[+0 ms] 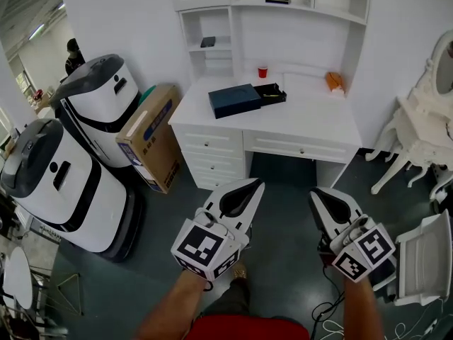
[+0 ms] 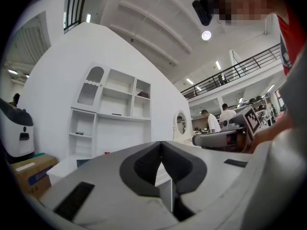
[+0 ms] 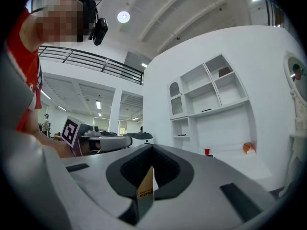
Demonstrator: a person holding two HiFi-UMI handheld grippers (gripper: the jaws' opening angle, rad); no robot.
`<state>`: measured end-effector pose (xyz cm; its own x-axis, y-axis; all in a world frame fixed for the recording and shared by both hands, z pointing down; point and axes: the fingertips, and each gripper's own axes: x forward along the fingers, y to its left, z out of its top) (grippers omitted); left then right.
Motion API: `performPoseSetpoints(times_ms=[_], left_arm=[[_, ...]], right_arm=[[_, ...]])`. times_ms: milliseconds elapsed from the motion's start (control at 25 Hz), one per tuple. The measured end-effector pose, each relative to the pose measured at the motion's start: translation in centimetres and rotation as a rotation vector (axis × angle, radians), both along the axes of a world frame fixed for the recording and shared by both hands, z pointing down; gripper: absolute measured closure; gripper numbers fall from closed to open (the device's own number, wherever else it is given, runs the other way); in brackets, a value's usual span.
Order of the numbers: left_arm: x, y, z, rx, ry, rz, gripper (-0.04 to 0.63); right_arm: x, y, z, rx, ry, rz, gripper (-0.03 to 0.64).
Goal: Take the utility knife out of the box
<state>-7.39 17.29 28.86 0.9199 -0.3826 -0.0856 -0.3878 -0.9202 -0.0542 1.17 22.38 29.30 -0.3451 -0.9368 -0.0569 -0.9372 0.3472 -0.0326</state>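
A dark blue box [image 1: 235, 100] lies on the white desk [image 1: 311, 122] straight ahead, with a black tray [image 1: 271, 93] slid out of its right side. From here I cannot make out a utility knife in the tray. Both grippers hang side by side over the grey floor, well short of the desk and pointing toward it. My left gripper [image 1: 258, 183] has its tips together and holds nothing, as the left gripper view [image 2: 160, 145] confirms. My right gripper [image 1: 315, 192] is also shut, tips joined [image 3: 152, 147]. A tan printed strip shows in the slit below them; I cannot tell what it is.
A red cup [image 1: 262, 71] and an orange object [image 1: 334, 81] sit at the back of the desk under white shelves [image 1: 276, 20]. Two white-and-grey machines [image 1: 49, 183] and a leaning cardboard box [image 1: 152, 137] stand left. White ornate furniture [image 1: 425, 133] and a white chair [image 1: 425, 261] stand right.
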Motion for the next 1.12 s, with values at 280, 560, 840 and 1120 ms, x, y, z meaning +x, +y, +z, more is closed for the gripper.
performPoseSetpoints(times_ms=[280,560,840,1120], left_arm=[[1.6,-11.1,-0.8,0.020,0.003,0.017,0.577],[3.6,-19.2,-1.3,0.010,-0.001,0.038,0.577],[4.9,-25.0,-0.8,0.023,0.015,0.019,0.577],[7.9,-31.7,-0.6,0.026,0.005,-0.025,0.577]], right_arm=[[1.2,-11.1,-0.4,-0.003,0.025,-0.003,0.612],[2.6,-19.7,-0.7,-0.008,0.033,0.005,0.612],[4.7,-25.8,0.0,-0.035,0.064,-0.004,0.612],[8.8,-33.5,0.4,-0.041,0.094,-0.048,0.607]])
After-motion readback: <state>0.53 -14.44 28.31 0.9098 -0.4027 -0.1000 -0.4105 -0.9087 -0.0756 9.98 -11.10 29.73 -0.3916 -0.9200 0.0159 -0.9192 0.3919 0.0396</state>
